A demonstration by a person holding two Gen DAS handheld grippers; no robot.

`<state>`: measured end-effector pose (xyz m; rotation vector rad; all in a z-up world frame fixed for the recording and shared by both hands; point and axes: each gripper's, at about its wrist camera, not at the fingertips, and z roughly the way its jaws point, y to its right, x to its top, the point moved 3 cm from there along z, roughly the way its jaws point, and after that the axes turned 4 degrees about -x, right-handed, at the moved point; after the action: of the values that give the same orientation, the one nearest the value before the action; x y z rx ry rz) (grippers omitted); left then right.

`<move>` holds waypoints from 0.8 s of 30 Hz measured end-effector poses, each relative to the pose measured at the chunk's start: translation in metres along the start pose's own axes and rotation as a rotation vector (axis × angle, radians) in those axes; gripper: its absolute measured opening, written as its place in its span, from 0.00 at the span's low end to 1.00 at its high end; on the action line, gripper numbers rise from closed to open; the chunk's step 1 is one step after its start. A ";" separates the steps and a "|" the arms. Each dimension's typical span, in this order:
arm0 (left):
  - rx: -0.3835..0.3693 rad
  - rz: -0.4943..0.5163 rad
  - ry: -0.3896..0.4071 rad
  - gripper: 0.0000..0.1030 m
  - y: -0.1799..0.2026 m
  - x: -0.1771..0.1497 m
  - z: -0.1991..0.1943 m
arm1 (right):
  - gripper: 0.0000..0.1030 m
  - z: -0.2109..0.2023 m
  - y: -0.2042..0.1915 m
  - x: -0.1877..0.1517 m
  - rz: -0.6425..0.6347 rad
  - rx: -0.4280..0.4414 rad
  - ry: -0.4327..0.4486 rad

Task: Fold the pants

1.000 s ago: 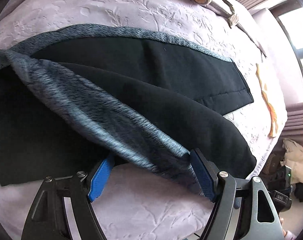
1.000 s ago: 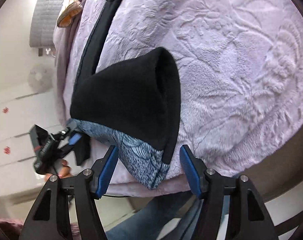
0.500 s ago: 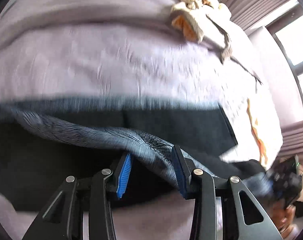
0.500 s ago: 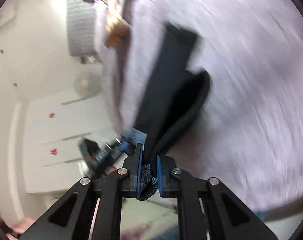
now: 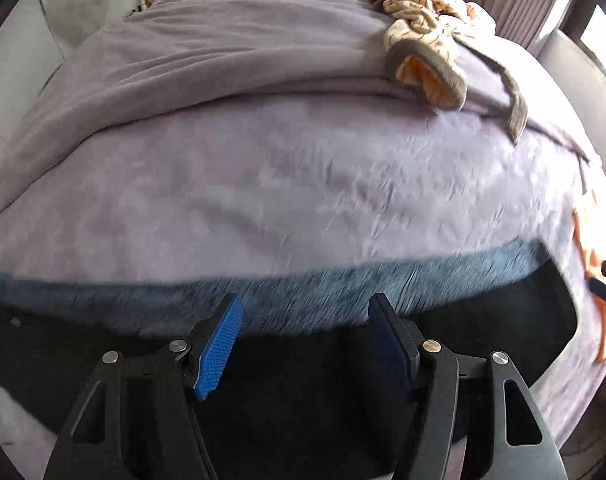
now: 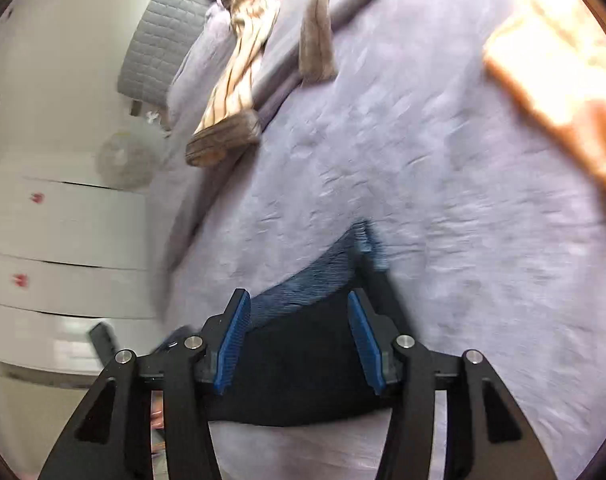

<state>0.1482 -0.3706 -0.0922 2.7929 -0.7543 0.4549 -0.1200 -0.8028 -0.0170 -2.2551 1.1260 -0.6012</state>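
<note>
The left gripper and the right gripper were both opening, their blue pads apart and gripping nothing, with the pants lying slack beneath them. The pants stretched from nine to three o'clock along the near edge of the lavender bedspread, a crumpled striped garment at one o'clock; judging by this, the lengthwise fold looked just laid, and the next move called for fresh grips at the ends to fold crosswise
</note>
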 end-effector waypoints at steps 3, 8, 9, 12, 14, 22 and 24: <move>0.014 -0.026 -0.024 0.65 -0.007 -0.025 -0.002 | 0.54 -0.012 0.018 -0.026 -0.013 -0.139 0.018; 0.032 -0.045 -0.060 0.65 -0.010 -0.043 0.001 | 0.20 0.027 0.030 -0.050 -0.001 -0.188 -0.117; 0.027 -0.042 -0.041 0.65 -0.009 -0.042 -0.001 | 0.19 0.016 0.023 -0.048 -0.011 -0.141 -0.082; 0.040 -0.016 -0.029 0.77 -0.005 -0.036 0.004 | 0.15 0.002 0.004 -0.028 -0.053 -0.081 -0.007; 0.086 -0.015 -0.053 0.80 -0.009 -0.037 0.017 | 0.14 0.009 0.011 -0.022 -0.088 -0.218 -0.029; 0.093 -0.075 -0.062 0.80 -0.057 -0.064 -0.022 | 0.43 -0.009 0.030 -0.049 -0.063 -0.332 -0.018; 0.111 -0.083 -0.070 0.80 -0.076 -0.074 -0.032 | 0.43 -0.010 0.001 -0.049 -0.144 -0.299 -0.014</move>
<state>0.1195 -0.2639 -0.0971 2.9449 -0.6421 0.3976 -0.1538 -0.7658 -0.0173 -2.6087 1.1147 -0.4992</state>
